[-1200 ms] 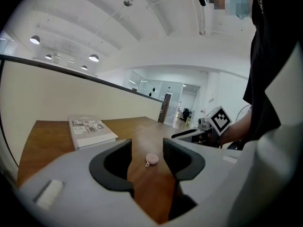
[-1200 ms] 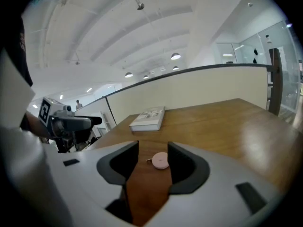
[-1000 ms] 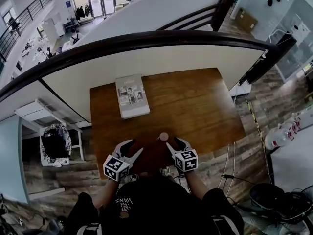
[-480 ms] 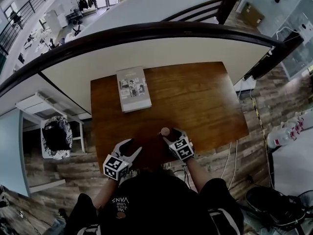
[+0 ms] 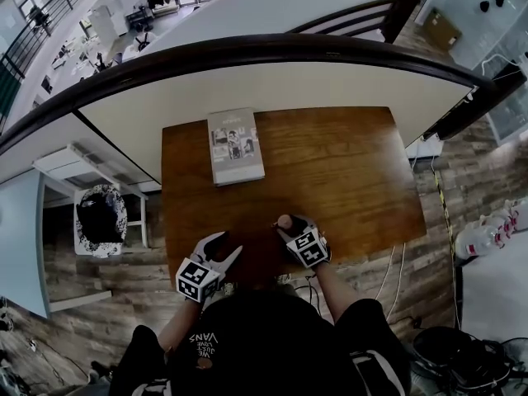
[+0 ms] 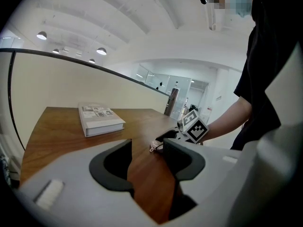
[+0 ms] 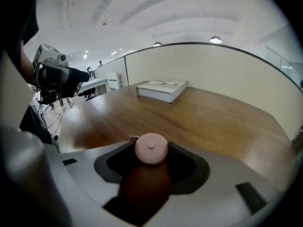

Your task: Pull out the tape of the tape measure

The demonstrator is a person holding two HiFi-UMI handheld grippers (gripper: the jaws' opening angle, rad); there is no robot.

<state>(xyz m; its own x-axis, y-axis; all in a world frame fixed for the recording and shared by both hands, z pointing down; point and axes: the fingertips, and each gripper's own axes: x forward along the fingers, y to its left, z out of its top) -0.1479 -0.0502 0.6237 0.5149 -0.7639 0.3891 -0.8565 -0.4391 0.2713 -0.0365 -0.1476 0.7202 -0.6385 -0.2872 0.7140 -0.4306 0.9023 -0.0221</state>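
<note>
Head view, table (image 5: 355, 172): a brown wooden top takes up the middle of the scene, and the person stands at its near edge with both grippers over that edge.
Book (image 5: 236, 145): lies flat at the far left, well apart from both grippers and, by my reading, no part of this job.
Left gripper (image 6: 147, 160): jaws apart with only bare wood showing between them. It hangs over the near left of the table, tipped slightly down and aimed toward the right gripper, probably waiting to take the tape end.
Right gripper (image 5: 290, 225): pitched steeply down to the tabletop, forearm reaching in from the near edge. Its jaws have just been opening and stand wide, with the tape measure between them. I see no squeeze on it yet, so I judge this as lining up to clamp the case.
Tape measure (image 7: 151, 149): a small round pink case lying flat on the table near the near edge, about mid-width, right at the right gripper's jaw tips.
Tape tab (image 7: 133, 137): a small pale end sticks out on the case's left side, facing the left gripper. No tape is drawn out yet.
</note>
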